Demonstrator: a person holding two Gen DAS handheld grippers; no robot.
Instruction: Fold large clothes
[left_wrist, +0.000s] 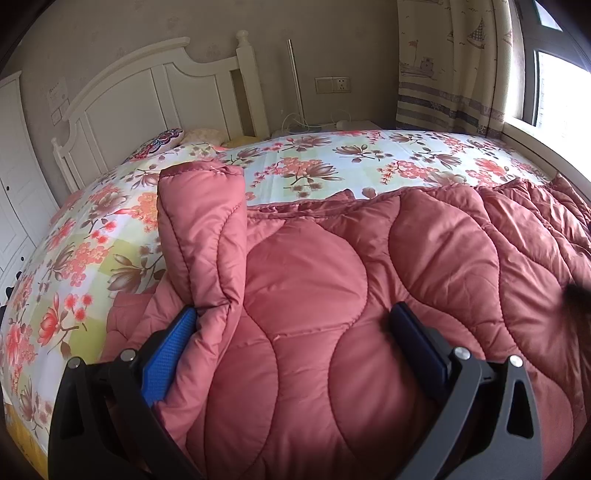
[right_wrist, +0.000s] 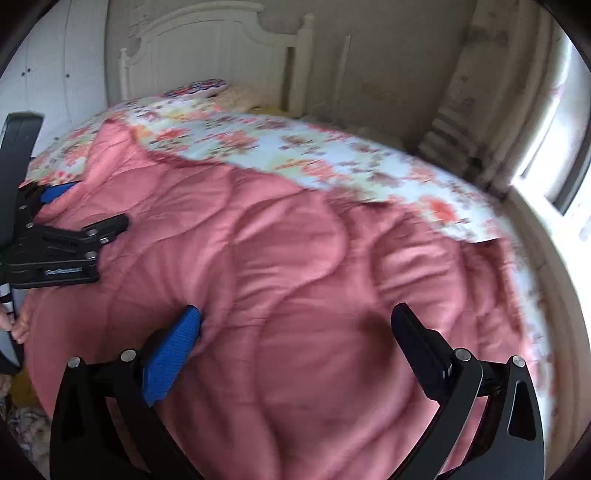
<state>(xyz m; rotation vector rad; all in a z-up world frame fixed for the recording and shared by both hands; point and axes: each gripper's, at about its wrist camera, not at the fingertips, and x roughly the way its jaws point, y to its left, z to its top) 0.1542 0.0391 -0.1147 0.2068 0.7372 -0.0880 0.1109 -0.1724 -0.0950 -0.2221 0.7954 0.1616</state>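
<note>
One pink quilted coat (left_wrist: 332, 295) lies on a floral bed (left_wrist: 332, 158). Two grippers, left (left_wrist: 295, 325) and right (right_wrist: 295, 325), hover over it, jaws spread, holding nothing. Only the right view shows a hand (right_wrist: 18, 325).

A large pink quilted padded coat (left_wrist: 332, 295) lies spread flat across the near half of the bed (left_wrist: 314, 162), its wavy stitching showing. One sleeve (left_wrist: 199, 229) is folded up and stands above the body.

Floral bedsheet (left_wrist: 317, 162), white headboard (left_wrist: 155, 96), patterned curtain (left_wrist: 450, 62), window (left_wrist: 557, 88)
</note>
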